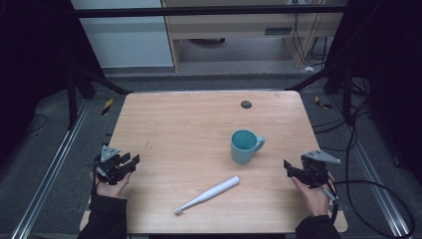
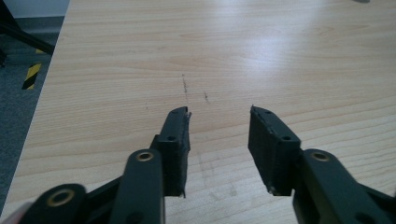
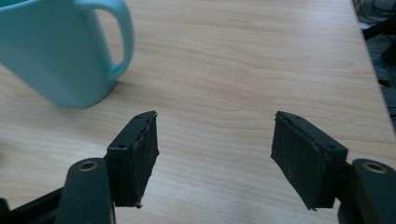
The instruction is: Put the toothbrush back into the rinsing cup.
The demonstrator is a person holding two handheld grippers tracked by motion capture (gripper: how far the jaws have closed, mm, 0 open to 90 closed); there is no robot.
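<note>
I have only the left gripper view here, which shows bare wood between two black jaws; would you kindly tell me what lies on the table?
Observer: A teal ceramic mug stands upright right of the middle of the light wooden table, its handle toward the right gripper.
Operator: Thank you. Is anything else there?
Observer: A white electric toothbrush lies flat nearer the person, brush head toward the left gripper.
Operator: Is the right gripper holding anything?
Observer: No; in the right gripper view its jaws stand open over bare wood, with the mug beyond them at the left.
</note>
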